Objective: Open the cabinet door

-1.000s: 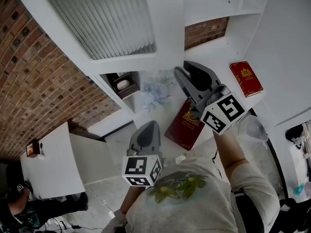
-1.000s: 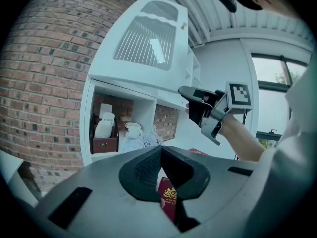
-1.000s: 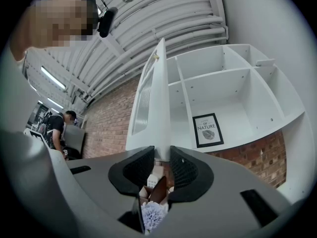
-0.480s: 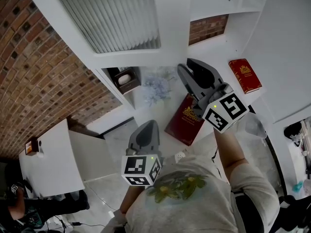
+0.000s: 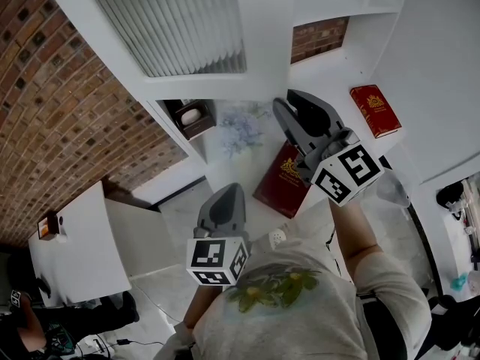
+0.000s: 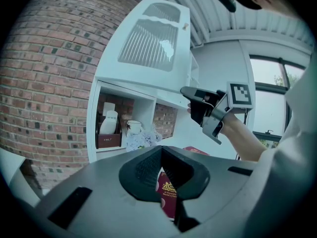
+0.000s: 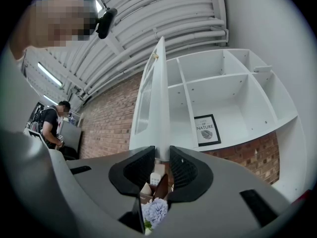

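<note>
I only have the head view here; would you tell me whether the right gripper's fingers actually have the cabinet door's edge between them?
Observer: Yes. In the right gripper view the cabinet door stands edge-on, and its lower end fills the gap between the fingers of the right gripper.
Operator: Thank you. What lies behind the door?
Observer: Open white shelves, with a framed print standing in one compartment.
</note>
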A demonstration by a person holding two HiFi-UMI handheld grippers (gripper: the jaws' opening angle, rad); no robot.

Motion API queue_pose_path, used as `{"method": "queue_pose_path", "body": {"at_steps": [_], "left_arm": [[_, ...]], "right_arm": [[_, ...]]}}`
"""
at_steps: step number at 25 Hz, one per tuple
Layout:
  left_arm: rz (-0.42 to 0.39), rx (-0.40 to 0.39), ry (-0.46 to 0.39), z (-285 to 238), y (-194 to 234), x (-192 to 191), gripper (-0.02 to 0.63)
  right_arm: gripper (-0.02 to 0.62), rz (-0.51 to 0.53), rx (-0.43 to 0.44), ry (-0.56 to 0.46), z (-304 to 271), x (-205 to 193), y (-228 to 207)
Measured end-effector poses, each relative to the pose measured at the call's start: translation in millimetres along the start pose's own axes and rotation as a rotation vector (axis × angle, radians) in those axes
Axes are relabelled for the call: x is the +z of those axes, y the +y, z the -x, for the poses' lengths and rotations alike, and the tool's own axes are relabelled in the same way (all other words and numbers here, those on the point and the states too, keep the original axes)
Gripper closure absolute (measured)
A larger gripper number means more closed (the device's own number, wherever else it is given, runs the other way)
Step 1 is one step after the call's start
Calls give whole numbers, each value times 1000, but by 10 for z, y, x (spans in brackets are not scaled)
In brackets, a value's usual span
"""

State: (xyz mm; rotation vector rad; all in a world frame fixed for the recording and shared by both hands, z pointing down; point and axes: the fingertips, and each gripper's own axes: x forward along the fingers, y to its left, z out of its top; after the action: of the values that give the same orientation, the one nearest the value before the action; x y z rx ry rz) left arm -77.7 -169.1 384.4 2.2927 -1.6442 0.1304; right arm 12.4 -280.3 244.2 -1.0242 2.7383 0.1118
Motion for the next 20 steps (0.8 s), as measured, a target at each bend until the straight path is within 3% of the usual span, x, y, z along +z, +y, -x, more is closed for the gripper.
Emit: {"method": "queue_pose_path", "body": {"at_steps": [20], "left_arm": [[-5, -21, 10, 230, -30, -20, 597]], "right_arm": [[500, 4, -29, 6, 146, 44, 214]]}}
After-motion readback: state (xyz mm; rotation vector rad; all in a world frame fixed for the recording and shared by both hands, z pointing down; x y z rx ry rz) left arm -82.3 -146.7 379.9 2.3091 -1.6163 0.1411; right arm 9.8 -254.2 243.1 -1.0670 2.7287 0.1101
